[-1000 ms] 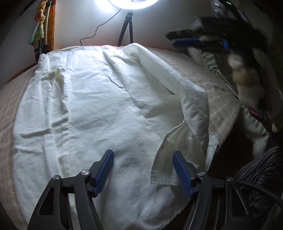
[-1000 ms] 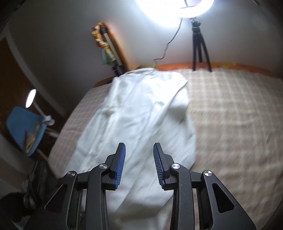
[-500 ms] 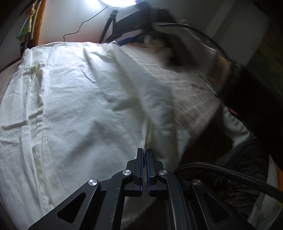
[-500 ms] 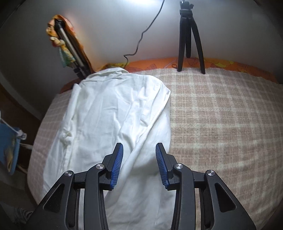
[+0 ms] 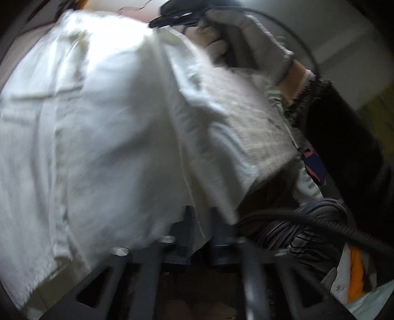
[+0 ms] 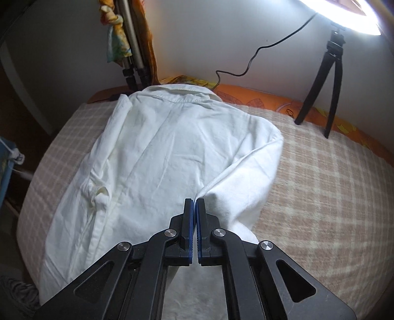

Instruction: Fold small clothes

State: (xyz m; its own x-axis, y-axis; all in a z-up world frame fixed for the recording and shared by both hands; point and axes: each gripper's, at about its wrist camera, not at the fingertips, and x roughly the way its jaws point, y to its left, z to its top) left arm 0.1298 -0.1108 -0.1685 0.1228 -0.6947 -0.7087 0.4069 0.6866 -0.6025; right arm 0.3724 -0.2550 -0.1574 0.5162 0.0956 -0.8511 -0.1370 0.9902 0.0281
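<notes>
A white shirt [image 6: 172, 147] lies spread on a checked bed cover [image 6: 320, 197], collar at the far end, its right side folded inward. My right gripper [image 6: 196, 204] is shut, pinching a raised fold at the folded sleeve's near edge. The left wrist view is blurred. There the shirt [image 5: 98, 123] fills the left half, and its hemmed edge hangs between the fingers of my left gripper [image 5: 203, 221]. Those jaws stand a little apart and are opening. At the top of that view a gloved hand [image 5: 246, 37] holds the right gripper [image 5: 172, 21] at the shirt's far edge.
A black tripod [image 6: 330, 81] with a ring light [image 6: 344, 14] stands at the bed's far side, its cable [image 6: 246, 69] running along the wall. A second stand [image 6: 133, 64] with colourful cloth is at the far left. A dark sleeve [image 5: 344, 147] and a thick cable [image 5: 320, 229] cross the left wrist view.
The left gripper shut on the shirt's near edge, then parted again while rolling and moving in. The right gripper swept down to the folded sleeve and shut on it.
</notes>
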